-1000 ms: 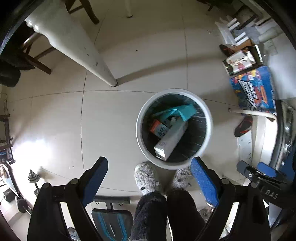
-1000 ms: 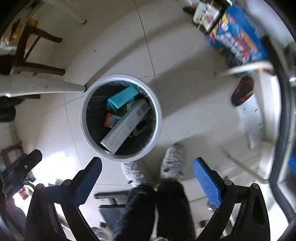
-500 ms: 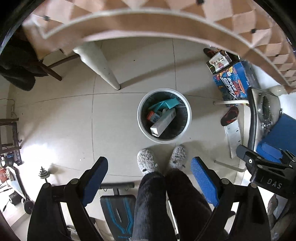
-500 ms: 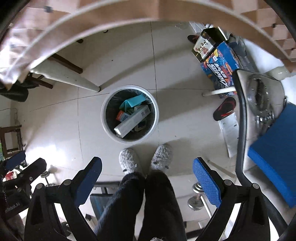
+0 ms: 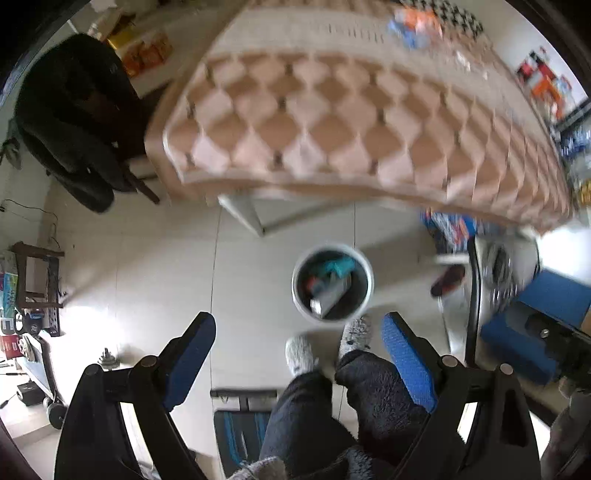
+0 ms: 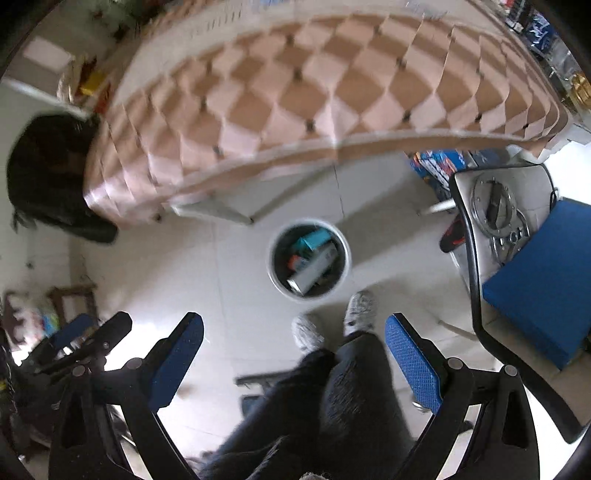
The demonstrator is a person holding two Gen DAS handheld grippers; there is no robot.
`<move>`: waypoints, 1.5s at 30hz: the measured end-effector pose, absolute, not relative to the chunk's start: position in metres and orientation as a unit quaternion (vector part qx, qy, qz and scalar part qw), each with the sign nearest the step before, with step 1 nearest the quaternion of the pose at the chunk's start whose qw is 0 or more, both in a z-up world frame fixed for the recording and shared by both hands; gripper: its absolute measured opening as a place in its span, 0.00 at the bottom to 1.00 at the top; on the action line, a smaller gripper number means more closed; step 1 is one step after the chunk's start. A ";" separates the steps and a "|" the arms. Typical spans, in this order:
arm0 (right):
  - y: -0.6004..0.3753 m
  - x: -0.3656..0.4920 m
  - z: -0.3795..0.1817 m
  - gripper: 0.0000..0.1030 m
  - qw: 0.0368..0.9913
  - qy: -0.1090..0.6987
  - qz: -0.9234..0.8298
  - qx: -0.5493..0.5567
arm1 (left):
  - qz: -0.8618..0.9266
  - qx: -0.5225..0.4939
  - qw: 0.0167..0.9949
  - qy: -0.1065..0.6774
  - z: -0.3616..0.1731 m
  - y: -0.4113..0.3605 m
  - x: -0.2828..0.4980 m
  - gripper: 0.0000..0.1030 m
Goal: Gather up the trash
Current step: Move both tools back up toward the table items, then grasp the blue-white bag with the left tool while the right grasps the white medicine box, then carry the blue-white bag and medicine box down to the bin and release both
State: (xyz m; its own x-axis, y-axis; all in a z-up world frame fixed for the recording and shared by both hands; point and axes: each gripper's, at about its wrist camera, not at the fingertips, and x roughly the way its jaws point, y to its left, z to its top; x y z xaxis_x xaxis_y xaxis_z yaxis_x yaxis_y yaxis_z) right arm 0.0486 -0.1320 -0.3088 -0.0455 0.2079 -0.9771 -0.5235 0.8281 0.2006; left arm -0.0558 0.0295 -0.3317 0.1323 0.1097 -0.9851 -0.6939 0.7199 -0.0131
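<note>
- Left wrist view looks down from high up: the left gripper (image 5: 299,332) has its blue-padded jaws spread wide with nothing between them but open air above the pale tiled floor (image 5: 147,273).
- Right wrist view gives the same picture for the right gripper (image 6: 293,332): jaws wide apart and holding nothing.
- On the floor stands a round white trash bin with a dark liner (image 5: 332,282) (image 6: 308,258), just in front of the person's grey fuzzy slippers (image 5: 301,354) (image 6: 360,308).
- Inside the bin lie a long grey-white carton (image 6: 314,267), a teal piece of packaging (image 6: 314,238) toward the far rim, and a small orange-red item (image 6: 295,260) at the left side; details are blurred.
- Beyond the bin, a tabletop covered with a brown-and-pink diamond-pattern cloth (image 5: 332,122) (image 6: 295,96) fills the upper part of both views; one white table leg (image 5: 242,214) meets the floor near the bin.
- Some blurred colourful items (image 5: 415,20) sit toward the far edge of the tabletop; what they are cannot be told.
- A dark garment (image 5: 74,122) hangs by the tabletop's left corner.
- A red-and-black sandal (image 5: 447,278) lies on the floor to the right of the bin, near a blue cushion (image 6: 543,280).
</note>
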 end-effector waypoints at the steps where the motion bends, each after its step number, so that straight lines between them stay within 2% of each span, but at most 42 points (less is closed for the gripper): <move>1: -0.129 0.064 -0.300 0.97 0.687 0.668 0.267 -0.108 | 0.290 -0.242 0.713 0.591 -0.327 0.034 -0.047 0.89; 6: -0.108 0.153 -0.268 0.97 0.713 0.649 0.253 -0.079 | 0.318 -0.222 0.728 0.565 -0.305 0.063 0.029 0.91; 7: -0.102 0.172 -0.266 0.97 0.716 0.647 0.249 -0.079 | 0.319 -0.223 0.728 0.564 -0.303 0.069 0.045 0.98; 8: -0.096 0.196 -0.264 0.97 0.719 0.645 0.245 -0.082 | 0.319 -0.224 0.728 0.563 -0.304 0.077 0.071 1.00; 11: -0.067 0.272 -0.263 0.97 0.729 0.636 0.237 -0.092 | 0.331 -0.231 0.723 0.561 -0.313 0.104 0.139 1.00; 15: -0.018 0.395 -0.288 0.97 0.724 0.643 0.224 -0.108 | 0.346 -0.261 0.697 0.571 -0.332 0.143 0.223 1.00; 20: 0.045 0.507 -0.322 0.97 0.710 0.655 0.219 -0.139 | 0.333 -0.340 0.662 0.579 -0.363 0.195 0.318 1.00; 24: 0.083 0.551 -0.347 0.97 0.702 0.654 0.217 -0.180 | 0.329 -0.422 0.633 0.559 -0.384 0.226 0.365 0.99; 29: 0.108 0.581 -0.367 0.96 0.689 0.667 0.216 -0.185 | 0.326 -0.461 0.601 0.566 -0.418 0.249 0.406 0.99; 30: 0.113 0.584 -0.371 0.96 0.685 0.670 0.217 -0.184 | 0.330 -0.459 0.599 0.567 -0.421 0.251 0.409 0.92; 31: 0.117 0.585 -0.374 0.93 0.682 0.672 0.220 -0.187 | 0.336 -0.453 0.597 0.570 -0.424 0.253 0.412 0.78; 33: 0.124 0.587 -0.379 0.84 0.677 0.673 0.219 -0.201 | 0.349 -0.446 0.594 0.571 -0.425 0.255 0.412 0.74; 35: 0.129 0.584 -0.379 0.79 0.684 0.662 0.214 -0.221 | 0.357 -0.428 0.603 0.571 -0.422 0.254 0.412 0.58; 37: 0.128 0.582 -0.377 0.79 0.685 0.656 0.220 -0.229 | 0.359 -0.415 0.612 0.569 -0.418 0.252 0.407 0.35; 41: 0.118 0.576 -0.376 0.79 0.673 0.665 0.220 -0.238 | 0.350 -0.385 0.634 0.572 -0.407 0.247 0.387 0.23; 45: 0.117 0.575 -0.378 0.80 0.667 0.668 0.220 -0.247 | 0.359 -0.330 0.648 0.586 -0.398 0.243 0.379 0.22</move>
State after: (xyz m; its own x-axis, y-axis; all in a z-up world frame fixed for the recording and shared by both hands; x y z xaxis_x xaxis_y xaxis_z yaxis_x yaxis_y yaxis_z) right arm 0.5753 0.1174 -0.3780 0.0117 -0.0374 -0.9992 -0.6232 0.7812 -0.0365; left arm 0.3789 0.2434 -0.3981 0.0568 0.0784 -0.9953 -0.8511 0.5250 -0.0072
